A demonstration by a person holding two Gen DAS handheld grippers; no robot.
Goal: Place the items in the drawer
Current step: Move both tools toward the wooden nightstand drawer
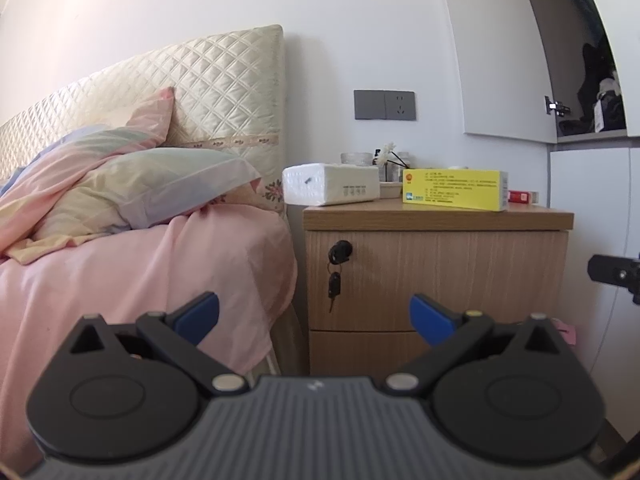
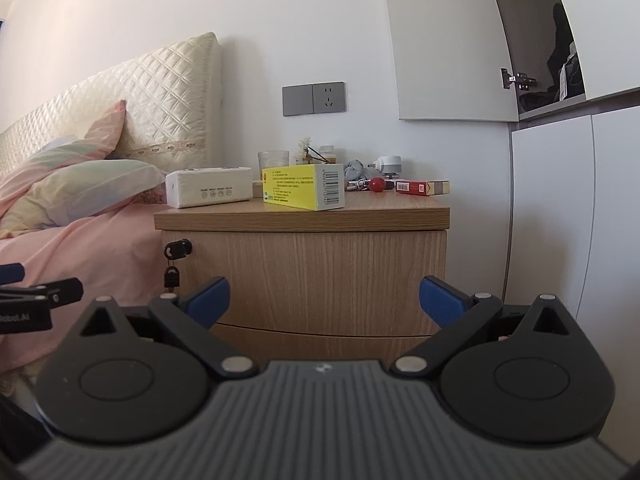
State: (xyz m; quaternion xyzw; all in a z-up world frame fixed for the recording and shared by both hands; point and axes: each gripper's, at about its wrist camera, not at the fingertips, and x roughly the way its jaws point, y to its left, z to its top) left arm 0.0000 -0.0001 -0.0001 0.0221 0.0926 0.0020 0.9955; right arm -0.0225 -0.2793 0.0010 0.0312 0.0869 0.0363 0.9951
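Holding both grippers back from the wooden nightstand [image 2: 304, 264], you had the left gripper [image 1: 314, 314] and the right gripper [image 2: 324, 298] spread wide w/ nothing btwn the blue pads [image 1: 199, 314] on either one. Both aimed roughly level at the cabinet front, well apart from it. The top drawer [image 1: 436, 276] was shut, w/ a key [image 1: 340, 251] in its lock at the upper left corner and a second key dangling below it. A lower drawer front [image 1: 364, 350] sat beneath, shut too.

On the nightstand top, the items sat untouched: a white tissue pack [image 2: 209, 187] at the left, just beside a yellow box [image 2: 303, 187] near the front edge (barcode on its right end). Behind those you had a clear glass [image 2: 273, 159], a small white flower [image 2: 305, 144] and a white plug adapter [image 2: 387, 165]. Toward the right lay a red ball-shaped thing [image 2: 376, 184] and a red-and-gold cigarette pack [image 2: 422, 187], flat on the wood.

Left of the nightstand was the bed, w/ a pink sheet [image 1: 160, 272], pastel pillows [image 1: 132, 188] and a quilted cream headboard [image 1: 208, 80]. A grey switch and socket plate [image 2: 314, 98] sat on the wall above the nightstand. At the upper right, a white cupboard door [image 2: 448, 40] hung open.
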